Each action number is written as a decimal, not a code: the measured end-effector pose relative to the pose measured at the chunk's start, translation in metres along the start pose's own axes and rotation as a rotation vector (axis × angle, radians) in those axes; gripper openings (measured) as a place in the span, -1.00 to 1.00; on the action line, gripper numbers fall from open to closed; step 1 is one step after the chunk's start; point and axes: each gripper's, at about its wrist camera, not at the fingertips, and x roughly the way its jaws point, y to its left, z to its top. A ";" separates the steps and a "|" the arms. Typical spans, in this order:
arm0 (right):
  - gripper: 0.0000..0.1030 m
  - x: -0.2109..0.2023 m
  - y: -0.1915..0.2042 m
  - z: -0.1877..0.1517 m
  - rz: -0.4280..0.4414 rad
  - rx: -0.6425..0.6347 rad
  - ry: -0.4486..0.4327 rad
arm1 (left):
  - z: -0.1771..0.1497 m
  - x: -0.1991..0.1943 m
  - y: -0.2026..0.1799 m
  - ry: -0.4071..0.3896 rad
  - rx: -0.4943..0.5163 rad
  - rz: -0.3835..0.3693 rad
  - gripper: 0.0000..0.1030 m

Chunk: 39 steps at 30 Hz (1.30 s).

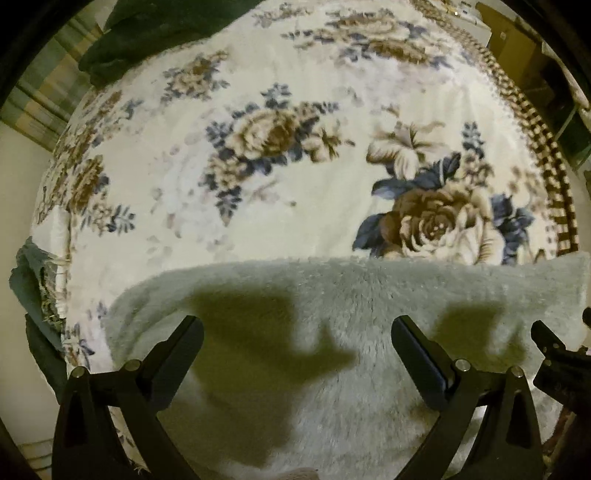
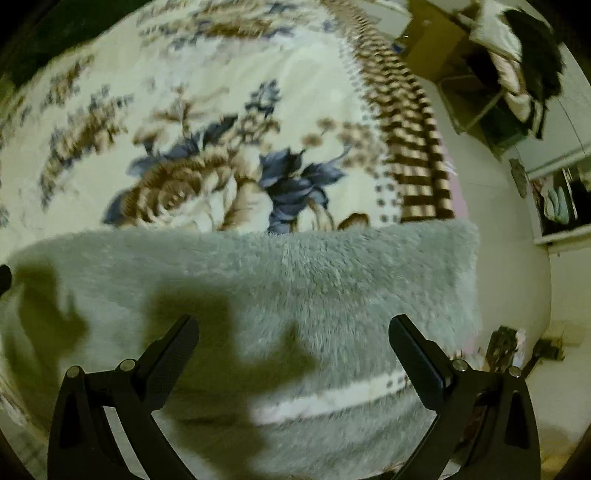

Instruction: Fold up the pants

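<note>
Pants: pale grey-green fleece pants [image 1: 332, 295] lie flat across the near edge of the bed, their far edge a straight horizontal line; the right wrist view shows their right end [image 2: 369, 280] stopping just short of the bed's side.
Surface: a cream floral blanket [image 1: 295, 166] with brown roses and blue leaves, edged by a brown-and-cream checked border [image 1: 532, 147] along the right side.
Left gripper: left gripper [image 1: 297, 328] hovers over the pants with its jaws spread wide and nothing between them; its shadow falls on the fleece.
Right gripper: right gripper [image 2: 293, 326] likewise stands wide apart above the pants, empty; whether either touches the fabric I cannot tell. Its black finger [image 1: 550, 343] shows at the left wrist view's right edge.
Other cloth: a dark green garment [image 1: 147, 33] lies at the bed's far left.
Image quality: the right wrist view is blurred.
</note>
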 end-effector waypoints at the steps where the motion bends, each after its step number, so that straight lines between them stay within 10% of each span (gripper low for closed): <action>1: 1.00 0.010 0.000 0.001 -0.003 -0.018 0.011 | 0.001 0.006 -0.004 0.006 0.005 -0.002 1.00; 20: 1.00 0.127 0.034 0.038 0.001 -0.371 0.155 | 0.015 0.119 -0.090 0.120 0.302 -0.036 0.97; 26: 0.95 0.139 0.040 0.044 0.037 -0.431 0.178 | 0.026 0.131 -0.091 0.111 0.320 -0.123 0.18; 29: 0.64 0.143 0.036 0.051 0.087 -0.417 0.192 | 0.031 0.128 -0.089 0.091 0.323 -0.167 -0.78; 35: -0.80 0.119 0.024 0.054 0.171 -0.326 0.112 | 0.036 0.099 -0.071 0.023 0.259 -0.202 -0.91; 39: -0.85 0.095 0.009 0.046 0.184 -0.262 0.044 | 0.025 0.060 -0.055 -0.024 0.192 -0.231 -0.92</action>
